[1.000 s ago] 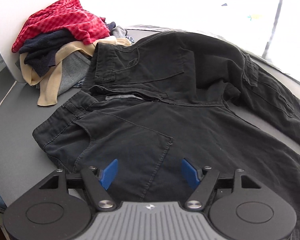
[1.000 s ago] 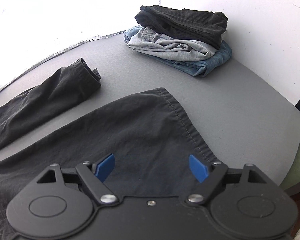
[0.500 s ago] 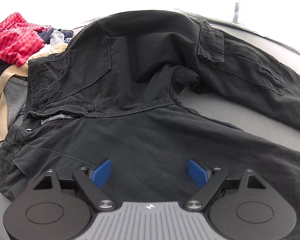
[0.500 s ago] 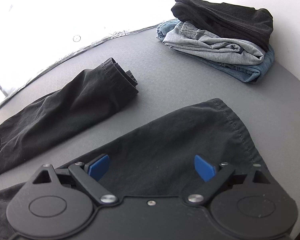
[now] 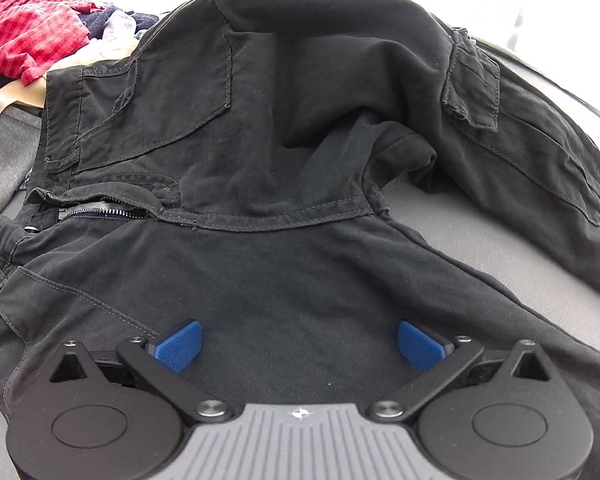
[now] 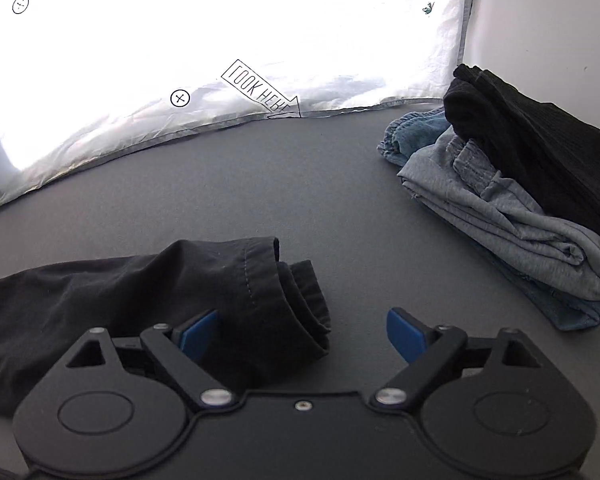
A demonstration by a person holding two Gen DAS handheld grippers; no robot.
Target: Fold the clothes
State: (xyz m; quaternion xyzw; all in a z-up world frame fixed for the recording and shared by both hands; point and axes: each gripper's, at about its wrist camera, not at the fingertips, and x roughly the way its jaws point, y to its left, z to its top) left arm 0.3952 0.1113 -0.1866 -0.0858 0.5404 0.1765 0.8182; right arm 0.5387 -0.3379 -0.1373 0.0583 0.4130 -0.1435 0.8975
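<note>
Black cargo trousers (image 5: 268,152) lie spread on the grey table, zip open at the left, the far leg with a flap pocket (image 5: 472,80) running off to the right. My left gripper (image 5: 300,342) hovers open just above the near leg's thigh, nothing between its blue pads. In the right wrist view the far leg's cuff (image 6: 284,292) lies in front of my right gripper (image 6: 302,334), which is open; the cuff's end sits between its fingers, closer to the left pad (image 6: 198,334).
A loose heap of unfolded clothes, topped by a red checked shirt (image 5: 24,28), lies at the far left. A folded stack (image 6: 512,196) of black, grey and blue garments stands at the right. A bright white sheet (image 6: 260,40) backs the grey table (image 6: 260,184).
My left gripper has closed in on the trousers' crotch and near thigh. My right gripper has left the near leg's hem and gone forward to the far leg's cuff. Both stay open.
</note>
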